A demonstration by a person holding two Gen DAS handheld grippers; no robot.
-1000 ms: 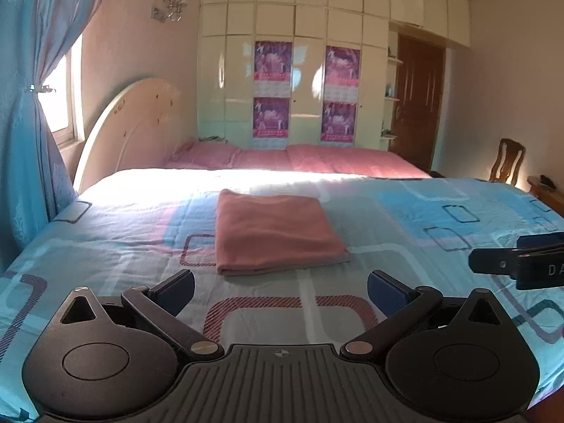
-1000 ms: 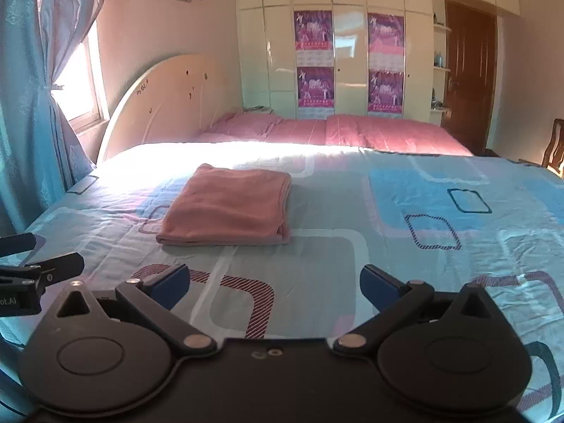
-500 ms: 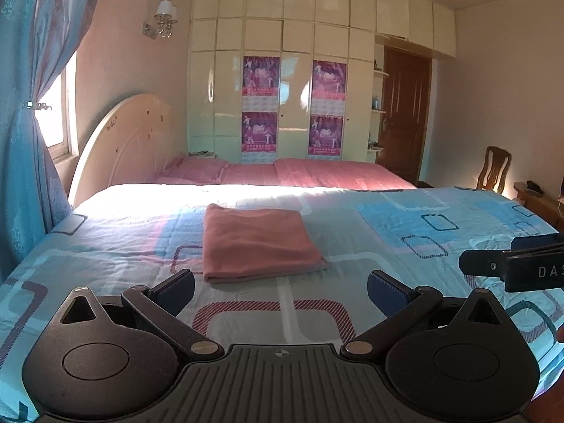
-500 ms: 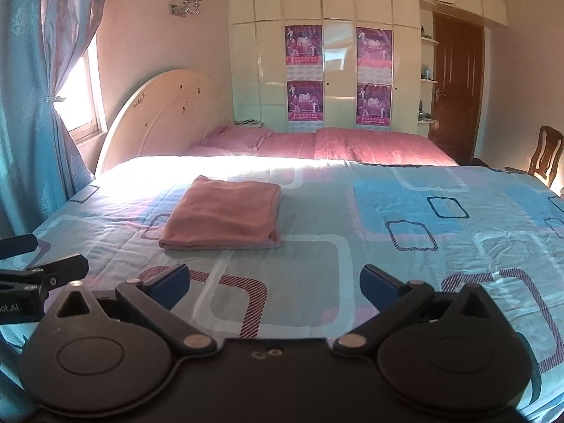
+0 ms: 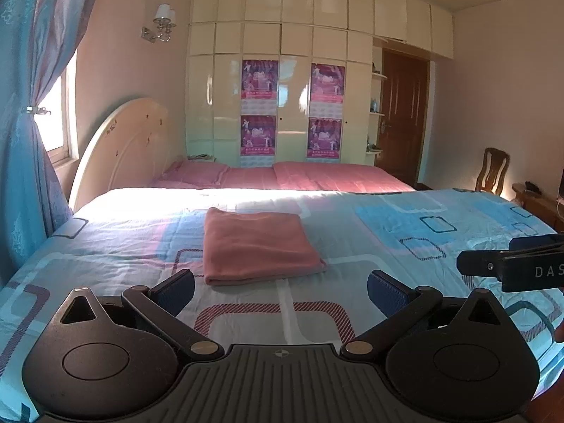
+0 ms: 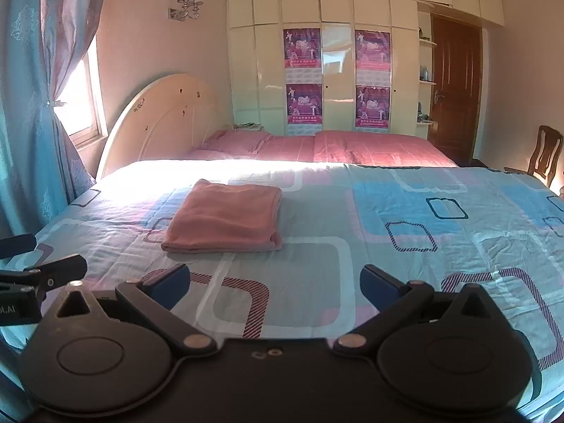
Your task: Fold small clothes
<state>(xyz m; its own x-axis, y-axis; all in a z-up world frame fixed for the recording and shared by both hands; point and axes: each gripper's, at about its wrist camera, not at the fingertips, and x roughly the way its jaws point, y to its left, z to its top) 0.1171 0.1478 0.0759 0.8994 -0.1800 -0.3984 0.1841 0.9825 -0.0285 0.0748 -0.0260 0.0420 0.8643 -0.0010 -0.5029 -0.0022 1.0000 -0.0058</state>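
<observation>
Pink cloth (image 5: pixel 259 246) lies folded flat on the bed (image 5: pixel 387 243), both left claw (image 5: pixel 281 287) and right claw (image 6: pixel 275 283) spread, empty, well short of it; a careless regrasp could drag layers askew.

Both tools (image 5: pixel 281 287) farther from cloth (image 5: pixel 259 246)

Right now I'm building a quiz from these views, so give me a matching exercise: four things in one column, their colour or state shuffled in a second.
Things:
1. cloth
2. left gripper
3. door
4. curtain

Colour or state:
A. tied back beside the window
B. folded flat on the bedspread
C. brown, shut
D. fingers spread, holding nothing

Pairs: 1-B, 2-D, 3-C, 4-A
</observation>
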